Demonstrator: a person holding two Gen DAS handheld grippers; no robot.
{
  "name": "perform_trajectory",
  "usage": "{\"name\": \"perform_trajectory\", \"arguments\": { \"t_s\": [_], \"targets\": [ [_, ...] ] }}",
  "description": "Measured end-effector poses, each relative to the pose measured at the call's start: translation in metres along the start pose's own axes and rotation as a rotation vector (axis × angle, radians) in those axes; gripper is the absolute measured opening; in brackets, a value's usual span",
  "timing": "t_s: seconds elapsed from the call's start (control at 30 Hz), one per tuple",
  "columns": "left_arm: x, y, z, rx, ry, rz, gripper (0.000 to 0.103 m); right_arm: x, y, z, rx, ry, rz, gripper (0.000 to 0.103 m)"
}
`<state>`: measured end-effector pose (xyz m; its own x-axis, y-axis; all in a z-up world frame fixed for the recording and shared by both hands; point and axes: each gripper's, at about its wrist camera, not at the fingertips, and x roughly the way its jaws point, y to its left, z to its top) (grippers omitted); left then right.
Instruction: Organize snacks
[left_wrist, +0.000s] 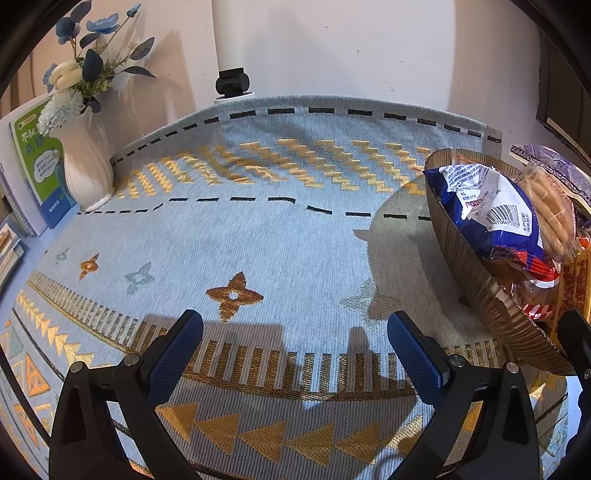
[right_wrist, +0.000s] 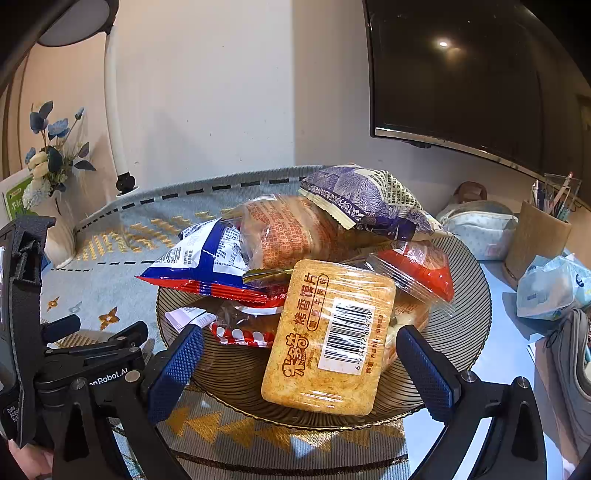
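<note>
A ribbed brown glass bowl (right_wrist: 465, 295) holds several snack packs. On top at the front lies a golden cracker pack with a barcode (right_wrist: 328, 336). Behind it are a blue, white and red bag (right_wrist: 207, 262), a clear orange-printed pack (right_wrist: 288, 232), a purple and white bag (right_wrist: 365, 199) and a red pack (right_wrist: 421, 266). My right gripper (right_wrist: 301, 363) is open, its jaws on either side of the cracker pack, apart from it. My left gripper (left_wrist: 295, 354) is open and empty over the patterned cloth, left of the bowl (left_wrist: 476, 280).
A white vase with blue flowers (left_wrist: 86, 162) and a green book (left_wrist: 35, 166) stand at the back left. A lamp post (left_wrist: 229, 48) rises at the back. A dark monitor (right_wrist: 461, 74), a pouch (right_wrist: 480, 225), a pen holder (right_wrist: 539, 236) and tissues (right_wrist: 550, 288) lie to the right.
</note>
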<state>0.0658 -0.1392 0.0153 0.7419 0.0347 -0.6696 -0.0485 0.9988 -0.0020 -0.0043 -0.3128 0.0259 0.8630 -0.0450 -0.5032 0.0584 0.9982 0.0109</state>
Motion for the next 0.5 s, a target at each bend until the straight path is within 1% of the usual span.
{"name": "perform_trajectory", "arguments": {
  "t_s": [0.5],
  "targets": [
    [0.0016,0.0028,0.0001,-0.007,0.004,0.005,0.1,-0.0006,0.0003,-0.0004,0.002,-0.003,-0.004,0.103]
  ]
}}
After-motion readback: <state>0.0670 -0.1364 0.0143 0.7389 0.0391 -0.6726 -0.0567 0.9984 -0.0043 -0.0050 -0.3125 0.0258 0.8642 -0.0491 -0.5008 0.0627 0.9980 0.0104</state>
